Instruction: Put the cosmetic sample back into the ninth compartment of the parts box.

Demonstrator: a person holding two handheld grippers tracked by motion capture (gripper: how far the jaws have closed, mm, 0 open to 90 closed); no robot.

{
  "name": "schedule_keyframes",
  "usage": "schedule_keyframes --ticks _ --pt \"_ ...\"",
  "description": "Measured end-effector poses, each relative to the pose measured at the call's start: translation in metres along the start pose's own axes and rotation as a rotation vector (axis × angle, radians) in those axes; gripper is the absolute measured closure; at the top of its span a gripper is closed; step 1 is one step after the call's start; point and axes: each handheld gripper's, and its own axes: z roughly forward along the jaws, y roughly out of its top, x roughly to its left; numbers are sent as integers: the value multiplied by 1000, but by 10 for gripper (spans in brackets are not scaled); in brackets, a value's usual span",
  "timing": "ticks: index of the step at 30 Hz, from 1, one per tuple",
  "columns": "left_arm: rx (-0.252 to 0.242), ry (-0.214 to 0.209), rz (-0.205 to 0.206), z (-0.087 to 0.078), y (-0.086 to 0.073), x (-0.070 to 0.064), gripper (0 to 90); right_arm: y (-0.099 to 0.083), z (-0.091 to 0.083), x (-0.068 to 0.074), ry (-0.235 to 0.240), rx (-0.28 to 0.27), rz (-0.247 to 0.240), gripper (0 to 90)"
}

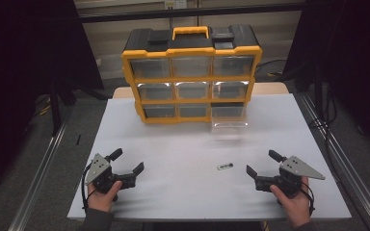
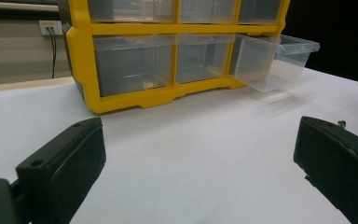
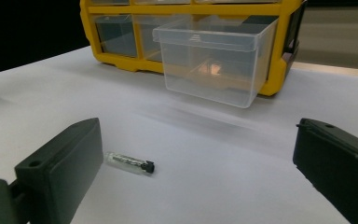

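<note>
— Tools first: how did the left tool (image 1: 129, 161) and the right tool (image 1: 262, 162) stand?

— Both were spread wide with nothing between their jaws. Each was held low over the white tabletop (image 1: 183, 192), one hand (image 1: 103, 196) behind the left tool, the other hand (image 1: 291, 202) behind the right.

— And the small vial (image 1: 225, 166)?

— It lay flat on the tabletop, on its side, a clear little tube with a dark cap. In the right gripper view the vial (image 3: 129, 163) sat just beside the inner face of that view's left-hand jaw, apart from it, not gripped. From the high view it lay between the two tools, much nearer the right one and slightly ahead of its tips.

— What was ahead of the tools?

— A yellow and black drawer cabinet (image 1: 191, 72) stood well beyond both, at the far side of the tabletop. Its bottom drawer (image 1: 229, 117) on the right tool's side was pulled out; in the right gripper view that clear drawer (image 3: 214, 60) stood straight ahead, beyond the vial. In the left gripper view the drawer (image 2: 272, 60) showed off to the right of the jaws.

— Anything in the drawer?

— I couldn't tell; only a faint reflection showed through the plastic.
</note>
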Motion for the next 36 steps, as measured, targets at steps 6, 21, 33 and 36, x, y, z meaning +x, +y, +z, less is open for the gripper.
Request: schedule_keyframes --ticks 6,21,33,36 --pt "1 -11 -3 1 0 -1 25 2 5 2 13 15 -18 15" --pt "9 -17 -2 2 -1 -2 26 6 23 8 54 58 -30 19" --pt "7 -15 1 3 -2 -3 26 8 32 9 71 121 -38 10" --pt "8 -15 5 3 -1 -3 26 9 34 9 72 133 -31 9"
